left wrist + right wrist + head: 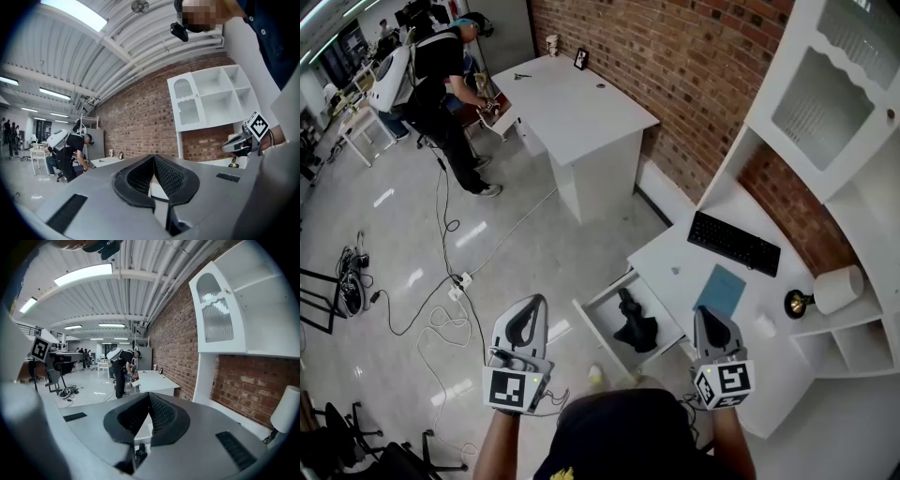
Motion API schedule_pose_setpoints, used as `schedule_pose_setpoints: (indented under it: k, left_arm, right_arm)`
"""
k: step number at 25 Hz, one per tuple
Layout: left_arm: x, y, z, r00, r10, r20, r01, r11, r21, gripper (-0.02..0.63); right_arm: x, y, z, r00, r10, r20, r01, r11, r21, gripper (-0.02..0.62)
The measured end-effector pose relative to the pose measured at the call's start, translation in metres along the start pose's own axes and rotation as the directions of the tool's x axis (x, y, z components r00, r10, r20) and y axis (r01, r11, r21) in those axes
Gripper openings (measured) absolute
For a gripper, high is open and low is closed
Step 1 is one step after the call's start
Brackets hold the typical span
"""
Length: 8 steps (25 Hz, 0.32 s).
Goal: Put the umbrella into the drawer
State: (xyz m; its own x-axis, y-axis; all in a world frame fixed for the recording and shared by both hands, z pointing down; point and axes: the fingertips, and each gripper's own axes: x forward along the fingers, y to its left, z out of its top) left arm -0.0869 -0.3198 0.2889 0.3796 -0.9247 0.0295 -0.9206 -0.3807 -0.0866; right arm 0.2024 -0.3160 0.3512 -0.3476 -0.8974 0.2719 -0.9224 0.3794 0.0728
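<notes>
A black folded umbrella (636, 324) lies inside the open white drawer (598, 315), which is pulled out from the desk toward me. In the right gripper view a bit of the umbrella (139, 454) shows low down through the gap behind the jaws. My left gripper (534, 303) hovers left of the drawer over the floor, its jaw tips (153, 157) pressed together with nothing between them. To the right of the drawer, my right gripper (706, 313) is over the desk's front corner, and its tips (148, 394) also meet on nothing.
The white desk (673, 255) carries a black keyboard (733, 243), a blue notebook (721, 289) and a lamp (834, 291) under a white hutch (825, 103). Cables (450, 281) trail over the floor. A person (441, 84) bends at a second white table (581, 103) along the brick wall.
</notes>
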Motion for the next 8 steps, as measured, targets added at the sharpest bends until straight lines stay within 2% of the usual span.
schedule_pose_setpoints:
  k: [8]
  left_arm:
    - [-0.001,0.002,-0.015,1.0,0.001,-0.025,0.0,1.0,0.007,0.02]
  right_arm:
    - [0.017,0.002,-0.007,0.999,0.035,-0.018,-0.035,0.999,-0.007,0.0]
